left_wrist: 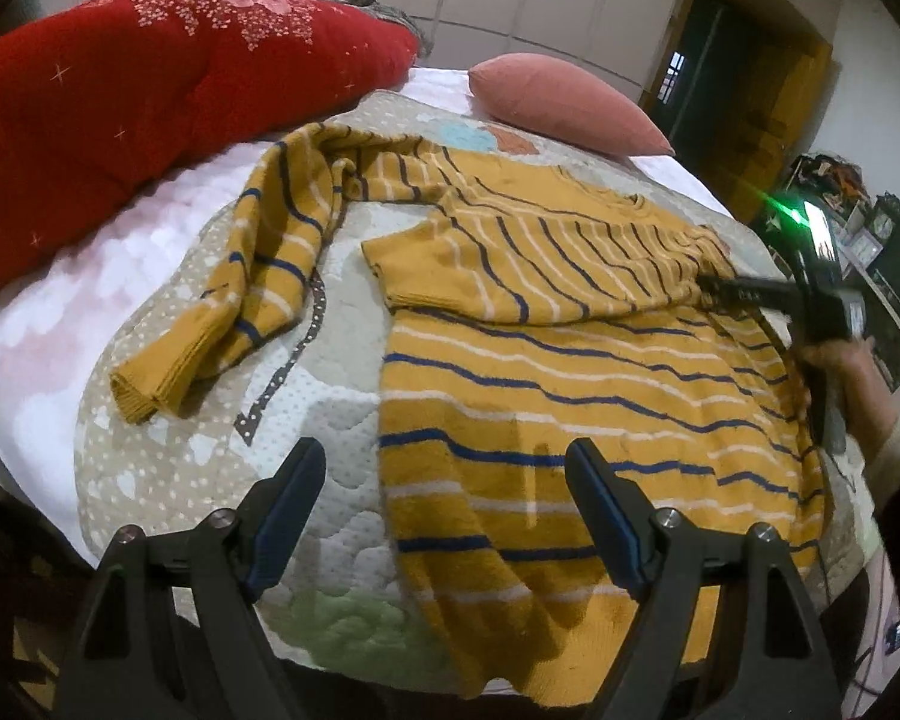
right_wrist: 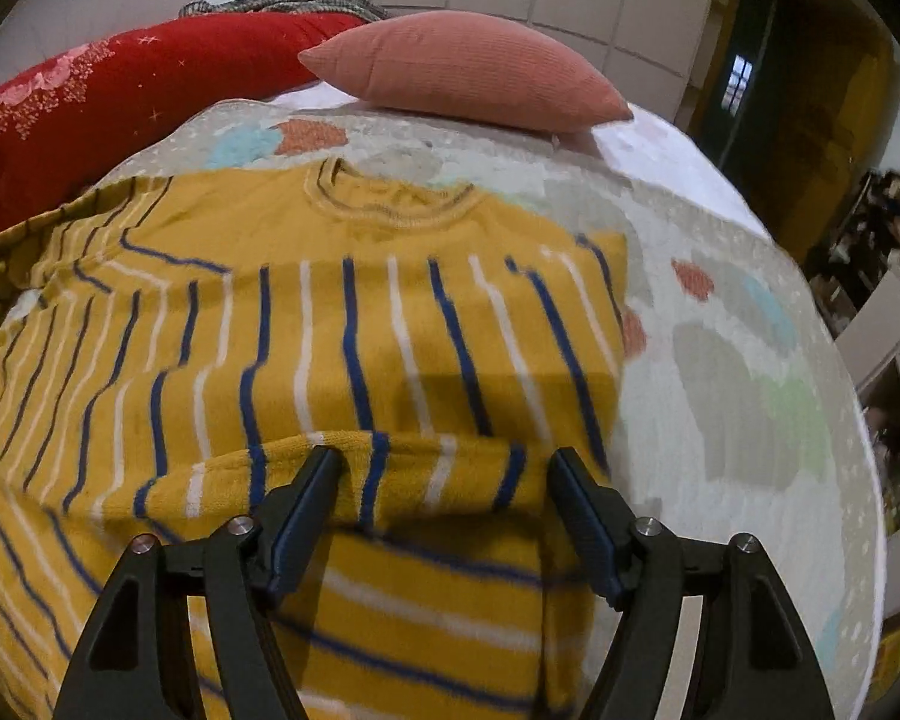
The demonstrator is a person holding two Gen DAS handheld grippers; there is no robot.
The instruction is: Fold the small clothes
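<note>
- One mustard sweater with blue and white stripes lies flat on a patterned quilt spread over the bed; the sweater serves as the landmark below.
- Its one sleeve is folded across the chest, while the other sleeve trails out sideways off the body, cuff resting on the quilt.
- Left gripper hovers above the sweater's side edge near the hem, jaws spread wide, holding nothing.
- Right gripper sits low over a raised fold of the sweater, jaws parted with the fold between them, not clamped on it.
- Bare quilt lies open beyond the sweater's side edge in the right wrist view.
- Beyond the sweater's collar rests a pink pillow; a red blanket is heaped past the loose sleeve.
</note>
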